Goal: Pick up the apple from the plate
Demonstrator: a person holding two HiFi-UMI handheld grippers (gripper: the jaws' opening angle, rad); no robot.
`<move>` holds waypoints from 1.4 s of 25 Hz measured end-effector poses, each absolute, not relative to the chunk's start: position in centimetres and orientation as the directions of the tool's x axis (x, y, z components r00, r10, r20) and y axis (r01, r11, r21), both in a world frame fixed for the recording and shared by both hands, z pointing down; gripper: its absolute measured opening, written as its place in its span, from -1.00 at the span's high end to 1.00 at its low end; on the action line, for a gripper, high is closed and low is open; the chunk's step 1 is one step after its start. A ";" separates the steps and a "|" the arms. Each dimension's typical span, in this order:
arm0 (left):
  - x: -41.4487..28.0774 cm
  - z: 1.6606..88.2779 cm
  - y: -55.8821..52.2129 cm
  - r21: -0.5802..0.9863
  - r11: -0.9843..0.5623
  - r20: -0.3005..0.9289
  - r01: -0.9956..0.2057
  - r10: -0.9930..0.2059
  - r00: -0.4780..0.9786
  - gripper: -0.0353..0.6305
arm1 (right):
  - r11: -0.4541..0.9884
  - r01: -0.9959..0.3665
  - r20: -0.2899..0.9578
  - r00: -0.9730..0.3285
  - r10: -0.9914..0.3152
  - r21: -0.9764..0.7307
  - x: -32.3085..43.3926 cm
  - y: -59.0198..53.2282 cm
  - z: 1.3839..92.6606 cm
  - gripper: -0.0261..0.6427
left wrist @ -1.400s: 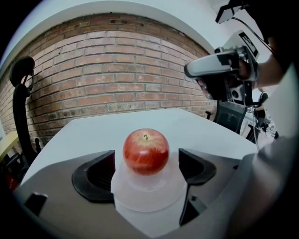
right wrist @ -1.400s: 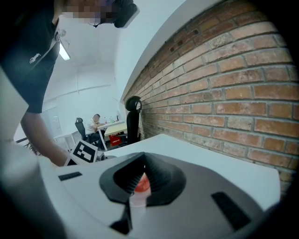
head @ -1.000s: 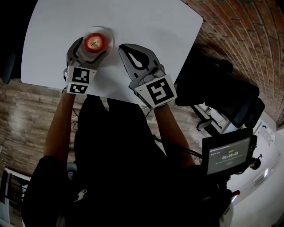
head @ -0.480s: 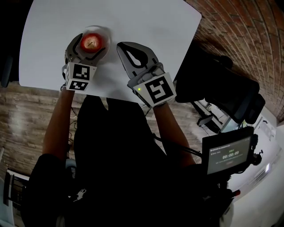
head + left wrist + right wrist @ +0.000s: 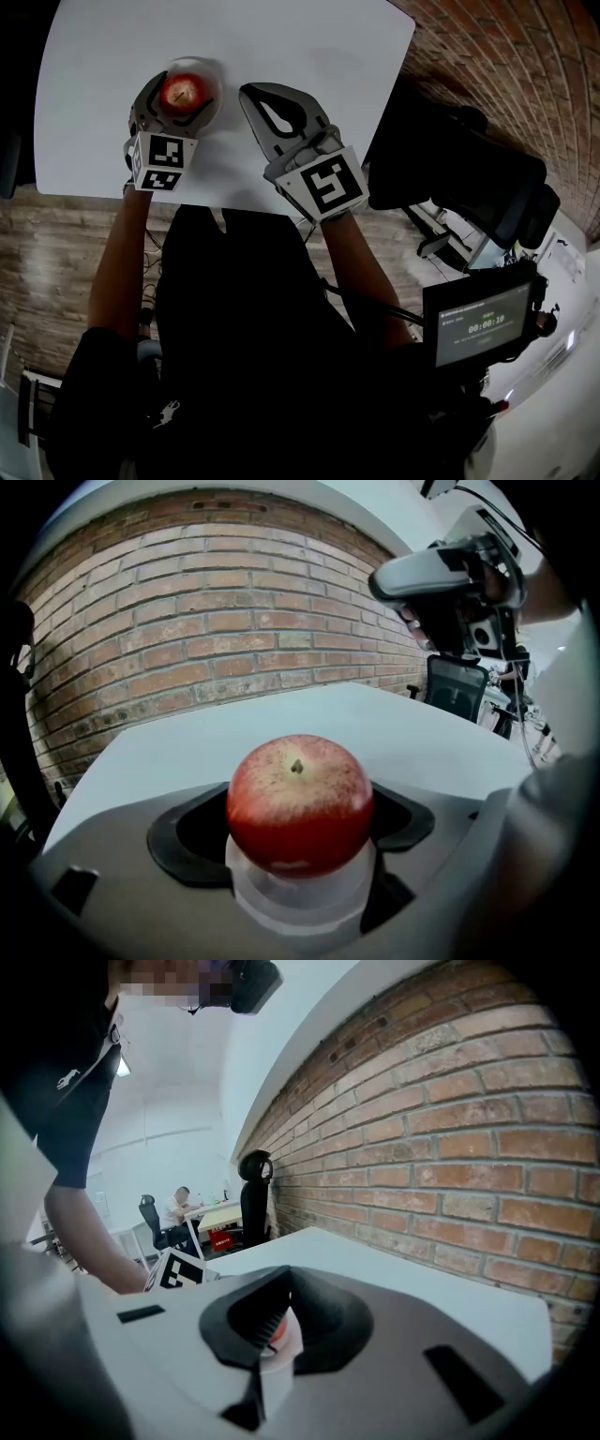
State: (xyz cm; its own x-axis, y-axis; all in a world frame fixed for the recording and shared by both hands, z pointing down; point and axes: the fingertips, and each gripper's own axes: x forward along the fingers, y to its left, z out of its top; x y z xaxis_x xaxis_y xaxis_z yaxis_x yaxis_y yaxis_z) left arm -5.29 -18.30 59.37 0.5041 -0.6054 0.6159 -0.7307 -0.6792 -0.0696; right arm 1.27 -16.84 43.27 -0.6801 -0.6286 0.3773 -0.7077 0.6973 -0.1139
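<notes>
A red apple [image 5: 184, 92] sits on a small white plate [image 5: 208, 73] at the left of the white table [image 5: 309, 47]. My left gripper [image 5: 180, 86] is open, with one jaw on each side of the apple. In the left gripper view the apple [image 5: 298, 794] fills the gap above the plate [image 5: 298, 897], with the dark pads [image 5: 183, 836] close beside it. My right gripper [image 5: 251, 94] rests on the table just right of the plate, jaws shut and holding nothing. Through the right gripper [image 5: 267, 1340] a sliver of the apple [image 5: 278, 1331] shows.
The table's near edge [image 5: 225, 202] runs just under both grippers. To the right stand a black office chair [image 5: 469, 178] and a screen with a timer [image 5: 476, 323]. A brick wall [image 5: 206, 630] rises beyond the table's far side.
My left gripper has slid forward, so the apple now lies deeper between its jaws. The right gripper has shifted slightly forward and stays shut.
</notes>
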 end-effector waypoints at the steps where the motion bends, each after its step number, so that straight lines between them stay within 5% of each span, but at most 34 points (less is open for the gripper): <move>1: -5.2 59.4 -18.4 -0.069 -0.682 0.616 -0.728 -0.603 0.506 -0.37 | 0.696 -0.709 0.376 -0.679 -0.630 -0.114 1.3 -16.9 43.3 0.91; 35: -3.2 58.5 -19.1 -0.063 -0.702 0.584 -0.709 -0.602 0.544 -0.36 | 0.687 -0.726 0.357 -0.653 -0.668 -0.042 2.6 -16.7 42.4 0.91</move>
